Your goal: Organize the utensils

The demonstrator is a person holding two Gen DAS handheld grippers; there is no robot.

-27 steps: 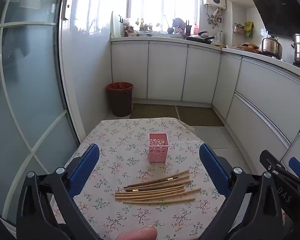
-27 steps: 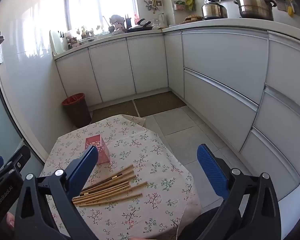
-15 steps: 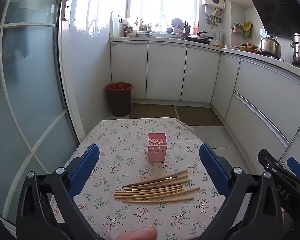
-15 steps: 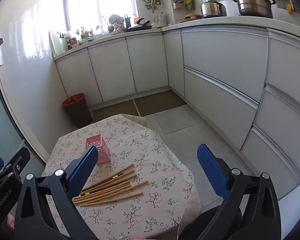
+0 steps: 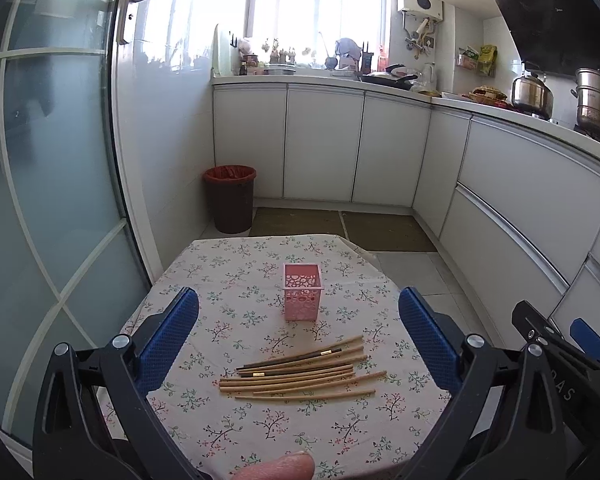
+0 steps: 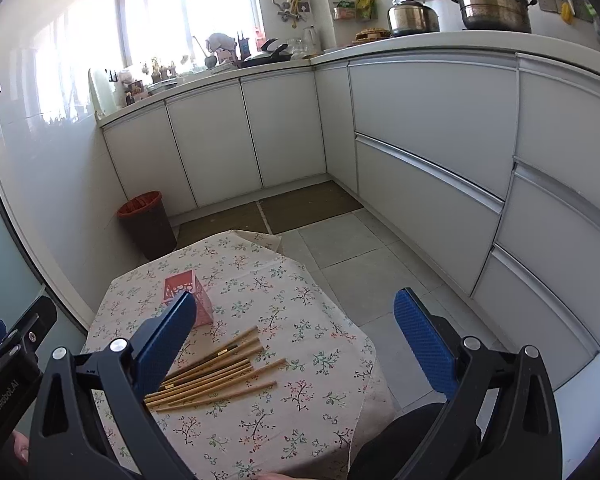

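Several wooden chopsticks (image 5: 300, 374) lie in a loose row on the floral tablecloth (image 5: 228, 420); they also show in the right wrist view (image 6: 216, 372). An empty pink perforated holder (image 5: 303, 297) stands upright behind them, also seen in the right wrist view (image 6: 190, 296). My left gripper (image 5: 298, 338) is open and empty, above the table's near side. My right gripper (image 6: 296, 340) is open and empty, held to the right of the chopsticks.
A small table with the floral cloth (image 6: 300, 400) stands in a kitchen. A brown bin (image 5: 230, 198) stands by the glass door (image 5: 40, 200). White cabinets (image 5: 500, 208) run along the back and right. Tiled floor (image 6: 360, 260) lies to the right of the table.
Both grippers have drifted slightly; the holder and chopsticks sit a little higher in the left view. Nothing on the table has moved.
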